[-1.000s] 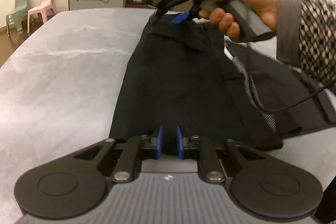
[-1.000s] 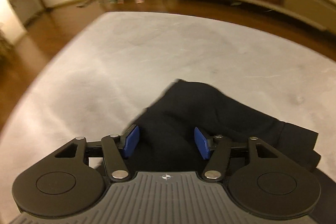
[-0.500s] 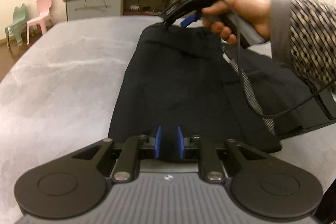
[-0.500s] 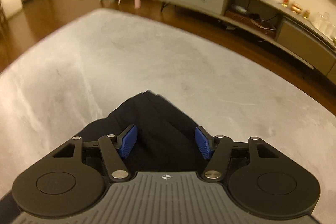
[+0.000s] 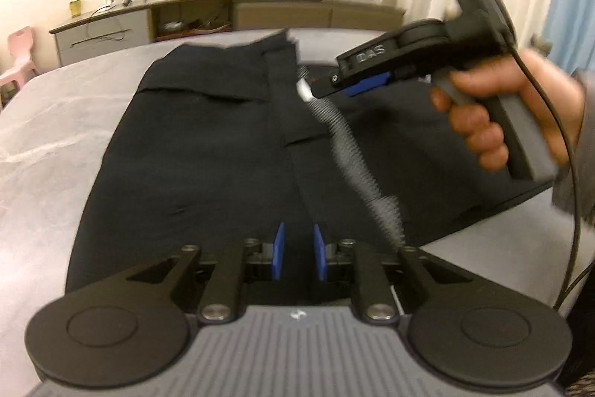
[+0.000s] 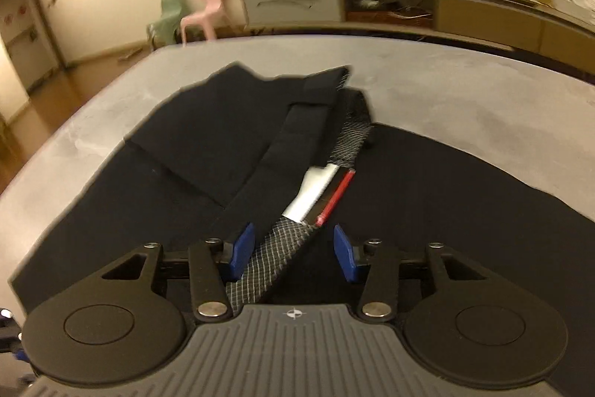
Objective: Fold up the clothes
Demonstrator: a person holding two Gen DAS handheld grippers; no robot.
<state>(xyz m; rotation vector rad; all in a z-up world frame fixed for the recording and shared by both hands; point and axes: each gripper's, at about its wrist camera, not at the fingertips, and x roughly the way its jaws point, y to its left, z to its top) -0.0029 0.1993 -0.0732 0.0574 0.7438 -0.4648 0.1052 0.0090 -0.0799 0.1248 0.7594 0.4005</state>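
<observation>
A black garment lies folded lengthwise on the grey table, with a grey checked lining strip and a white label showing. My left gripper sits at the garment's near edge, its blue pads narrowly apart with black cloth between them. My right gripper is open and empty, hovering over the lining strip near the middle. It also shows in the left wrist view, held in a hand above the garment's right half.
The grey table extends beyond the garment on all sides. A long sideboard stands against the far wall, and two small chairs stand on the wooden floor at the left.
My right gripper has pulled back from the garment's far corner toward the right and lifted over the middle. The far corner now lies flat on the table. My left gripper has stayed in place.
</observation>
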